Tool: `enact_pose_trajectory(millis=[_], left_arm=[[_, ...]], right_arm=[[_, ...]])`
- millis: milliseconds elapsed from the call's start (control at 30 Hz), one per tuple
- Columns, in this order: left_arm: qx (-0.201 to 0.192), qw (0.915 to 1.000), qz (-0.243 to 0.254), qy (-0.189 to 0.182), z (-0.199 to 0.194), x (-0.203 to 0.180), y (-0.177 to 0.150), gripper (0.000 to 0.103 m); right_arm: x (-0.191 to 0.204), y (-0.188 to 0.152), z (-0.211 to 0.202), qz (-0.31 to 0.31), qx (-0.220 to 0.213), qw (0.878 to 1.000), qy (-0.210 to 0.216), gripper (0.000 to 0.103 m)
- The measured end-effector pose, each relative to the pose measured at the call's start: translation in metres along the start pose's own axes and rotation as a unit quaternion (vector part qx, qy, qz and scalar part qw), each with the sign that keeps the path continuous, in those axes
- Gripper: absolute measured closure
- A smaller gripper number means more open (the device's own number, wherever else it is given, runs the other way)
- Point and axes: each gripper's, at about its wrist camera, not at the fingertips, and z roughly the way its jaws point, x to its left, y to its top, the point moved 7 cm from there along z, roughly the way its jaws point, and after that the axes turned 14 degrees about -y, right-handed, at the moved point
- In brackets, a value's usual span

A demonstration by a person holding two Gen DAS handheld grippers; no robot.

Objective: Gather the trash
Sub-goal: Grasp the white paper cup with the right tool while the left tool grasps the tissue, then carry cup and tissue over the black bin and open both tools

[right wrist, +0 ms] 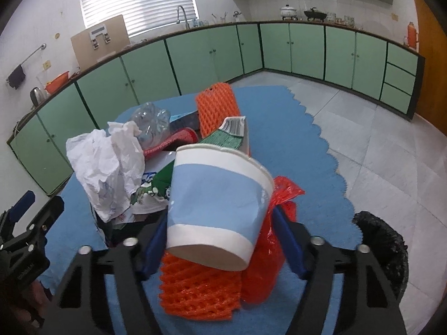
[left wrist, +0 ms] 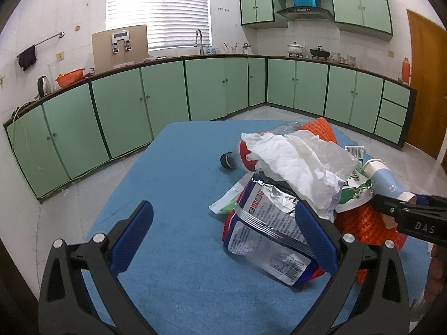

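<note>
Right tongs [right wrist: 220, 240] set around paper cup [right wrist: 218, 209], which lies on its side between the blue pads [right wrist: 152, 247]; whether pads press or merely flank, cannot tell, so grip unconfirmed; left tongs [left wrist: 223, 229] gaping wide over the blue table mat [left wrist: 173, 167], nothing pinched, near edge of foil snack wrapper [left wrist: 268, 223] just inside its right finger; rest of trash heaped ahead of both tongs: crumpled tissue [left wrist: 301, 164], clear plastic bottle [left wrist: 234, 159] lying flat beyond it, orange foam netting [right wrist: 201, 290] directly under the cup, red plastic bag [right wrist: 279, 203] pressed against cup's right flank; black-lined bin [right wrist: 382, 240] low to the right of right tongs. Risks, as judged: thin cup wall likely to buckle or squirt out if squeezed off-centre; red bag or netting liable to snag on the right pad and drag along; tissue perched loosely, apt to slide off onto mat if pile shifts; wrapper slick, may skate away from left tongs.
</note>
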Motion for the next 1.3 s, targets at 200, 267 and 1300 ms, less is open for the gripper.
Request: enact_pose_trajectory(millis=[200,267,1300], left_arm=[[-0.006,0.9996,-0.002,-0.027,0.001,-0.01,0.007,0.005],[-0.008,0.9993,0.003,-0.036,0.003,-0.017,0.01,0.005],[-0.013,0.9945,-0.004,-0.104,0.048,-0.053,0.03,0.098]], right_arm=[[-0.002,0.002,-0.007,-0.003,-0.011,1.0,0.002,0.042],[-0.004,0.003,-0.01,-0.006,-0.018,1.0,0.001,0.043],[-0.01,-0.002,-0.017,-0.052,-0.03,0.998,0.011,0.042]])
